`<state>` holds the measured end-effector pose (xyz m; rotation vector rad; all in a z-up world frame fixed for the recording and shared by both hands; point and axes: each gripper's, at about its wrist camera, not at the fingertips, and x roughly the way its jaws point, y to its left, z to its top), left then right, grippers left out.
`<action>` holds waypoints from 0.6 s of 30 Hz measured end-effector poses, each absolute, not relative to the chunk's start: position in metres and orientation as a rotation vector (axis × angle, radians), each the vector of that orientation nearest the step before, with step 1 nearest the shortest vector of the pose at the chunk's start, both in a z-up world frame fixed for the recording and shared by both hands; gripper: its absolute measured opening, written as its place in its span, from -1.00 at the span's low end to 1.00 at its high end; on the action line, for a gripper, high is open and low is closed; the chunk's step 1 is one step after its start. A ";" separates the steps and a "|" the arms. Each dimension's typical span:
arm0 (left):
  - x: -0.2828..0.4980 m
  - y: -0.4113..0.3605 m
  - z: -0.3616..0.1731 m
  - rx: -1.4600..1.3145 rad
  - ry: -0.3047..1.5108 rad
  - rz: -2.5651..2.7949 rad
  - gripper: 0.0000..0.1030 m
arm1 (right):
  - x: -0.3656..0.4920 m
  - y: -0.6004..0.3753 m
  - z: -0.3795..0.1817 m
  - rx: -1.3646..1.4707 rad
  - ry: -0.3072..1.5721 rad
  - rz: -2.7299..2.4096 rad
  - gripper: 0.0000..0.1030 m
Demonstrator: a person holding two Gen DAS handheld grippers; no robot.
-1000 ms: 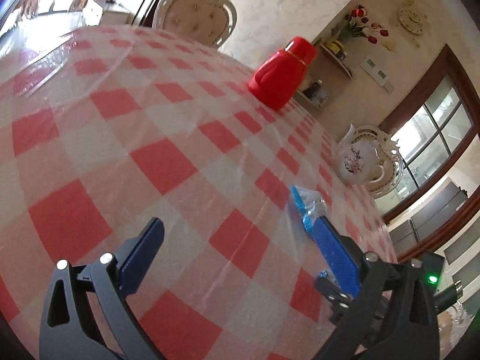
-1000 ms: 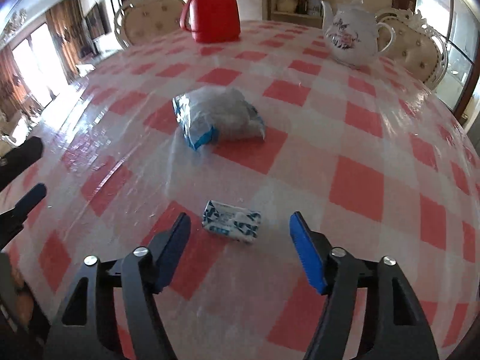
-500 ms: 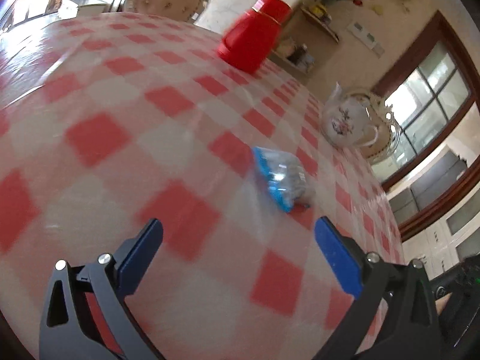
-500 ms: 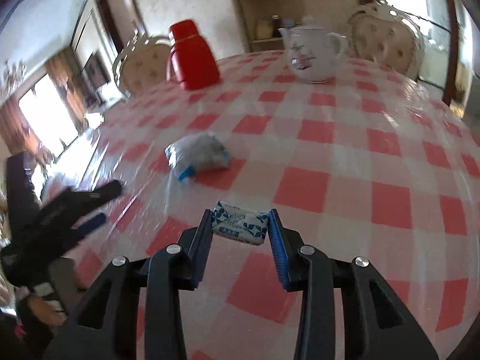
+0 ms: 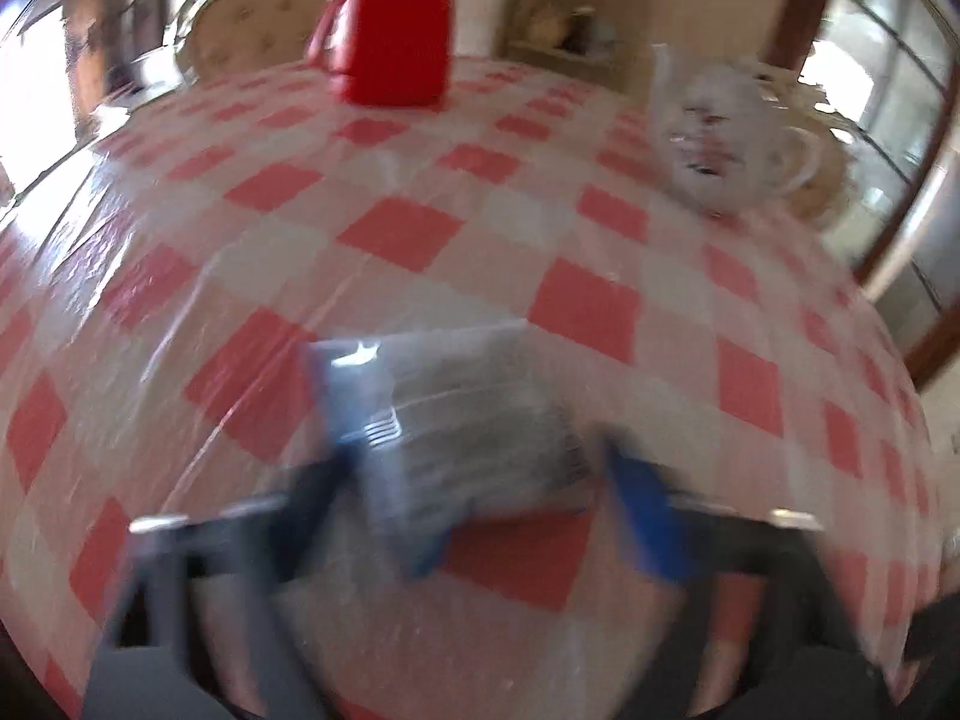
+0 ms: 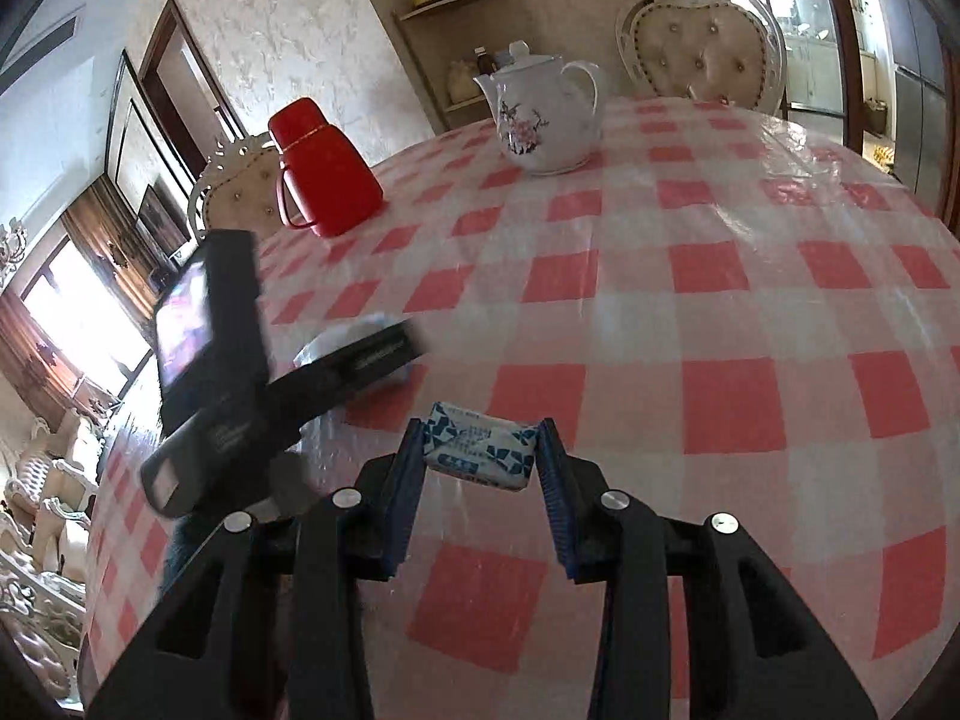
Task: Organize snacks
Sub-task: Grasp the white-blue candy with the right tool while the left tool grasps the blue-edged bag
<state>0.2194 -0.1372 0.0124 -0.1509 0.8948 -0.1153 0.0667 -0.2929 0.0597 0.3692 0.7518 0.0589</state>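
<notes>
Snack packet (image 6: 480, 447) clamped between right fingers (image 6: 408, 474); bag (image 5: 444, 420) seemingly between left's.

You have two snack packs on the table: one clear bag (image 5: 456, 420) and one small blue-and-white packet (image 6: 480, 447). One red flask (image 6: 324, 171), one white teapot (image 6: 543, 114), two chairs (image 6: 702, 54) in view.

Well ahead of the jaws, a red thermos (image 6: 327, 171) and a floral white teapot (image 6: 543, 117) stand apart on the red-checked tablecloth (image 6: 720, 324).
</notes>
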 end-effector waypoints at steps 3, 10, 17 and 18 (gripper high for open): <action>0.205 -0.129 0.017 -0.121 0.883 -0.162 0.05 | 0.070 -0.290 0.051 0.357 0.780 0.051 -0.29; 0.147 -0.087 0.024 -0.096 0.844 -0.192 0.04 | 0.074 -0.284 0.038 0.357 0.810 0.069 -0.29; 0.087 -0.041 0.026 -0.125 0.840 -0.213 0.04 | 0.073 -0.273 0.036 0.324 0.797 0.088 -0.29; 0.079 -0.037 0.026 -0.118 0.836 -0.216 0.04 | 0.074 -0.272 0.036 0.322 0.796 0.091 -0.29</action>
